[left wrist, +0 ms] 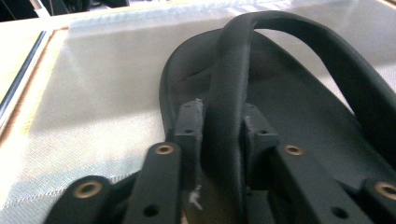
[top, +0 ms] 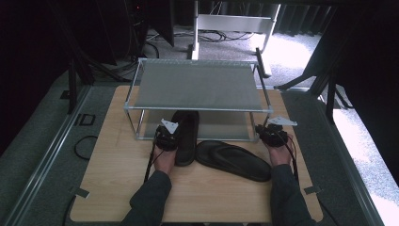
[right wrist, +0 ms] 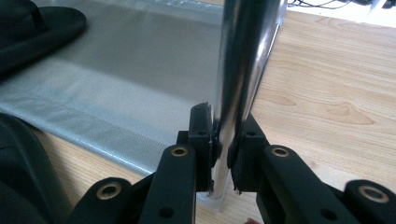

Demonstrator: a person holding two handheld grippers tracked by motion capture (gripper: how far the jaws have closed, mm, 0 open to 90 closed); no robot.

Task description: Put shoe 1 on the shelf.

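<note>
Gripping: both hand-held tools are closed on something, seen from above on a pale wooden surface (top: 117, 179).
Landmark: a two-tier metal shoe rack (top: 200, 84) with grey mesh shelves stands at the far half of the surface; every place below is given relative to it.
Nearest: the person's two dark-sleeved forearms enter from the near edge, well in front of the rack.
Loose sandal (top: 234, 160): a black flip-flop lies flat on the surface just in front of the rack, between the two hands, angled toward the right.
Left gripper (top: 167, 137): at the rack's front edge, left of centre; its jaws are clenched on the strap (left wrist: 229, 93) of the held sandal, pads pressing both sides of it.
Held sandal (top: 186, 134): a second black flip-flop, toe end pushed onto the rack's lower shelf (left wrist: 93, 93), heel end jutting out in front onto the surface.
Right gripper (top: 272, 134): at the rack's front right corner; its jaws are clamped around the shiny upright post (right wrist: 240, 70) near its foot.
Farthest: beyond the rack, grey carpet with cables and a white frame's legs.
</note>
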